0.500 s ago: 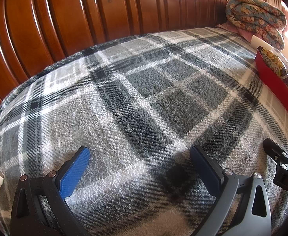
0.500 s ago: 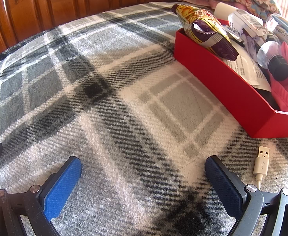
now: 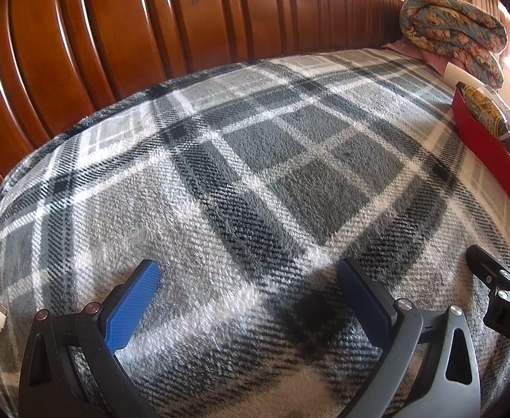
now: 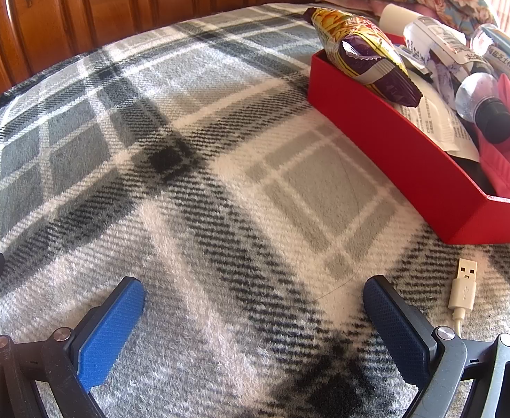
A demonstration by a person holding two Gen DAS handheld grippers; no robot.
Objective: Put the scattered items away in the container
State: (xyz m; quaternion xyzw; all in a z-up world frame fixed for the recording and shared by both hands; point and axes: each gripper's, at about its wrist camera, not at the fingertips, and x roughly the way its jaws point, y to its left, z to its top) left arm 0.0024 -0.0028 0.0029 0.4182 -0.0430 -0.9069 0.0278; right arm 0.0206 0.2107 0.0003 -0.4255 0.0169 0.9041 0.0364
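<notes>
While the red container (image 4: 404,160) sits on the plaid blanket (image 4: 220,160) already heaped with a snack bag (image 4: 362,52), a dark-capped bottle (image 4: 484,111), printed paper and pink cloth, one stray remains outside it: a white USB cable (image 4: 463,289), plug end just beside the container's near corner, apart from the wall. Cable trails back past the right gripper (image 4: 255,317); a second white plug end (image 3: 1,317) shows at the blanket's far-left edge in the left view, well apart from the container, likely the same cable's other end, cannot confirm. Right gripper stands wide, nothing between the pads, plug just outside its right finger. Left gripper (image 3: 248,299) equally wide and empty over bare blanket. Judged step: late in the tidy, lining up for the cable. Next move calls for shifting the right gripper toward the plug, pinching the thin cord low against soft fleece, then lifting over the container wall; slack cord may drag or snag.
</notes>
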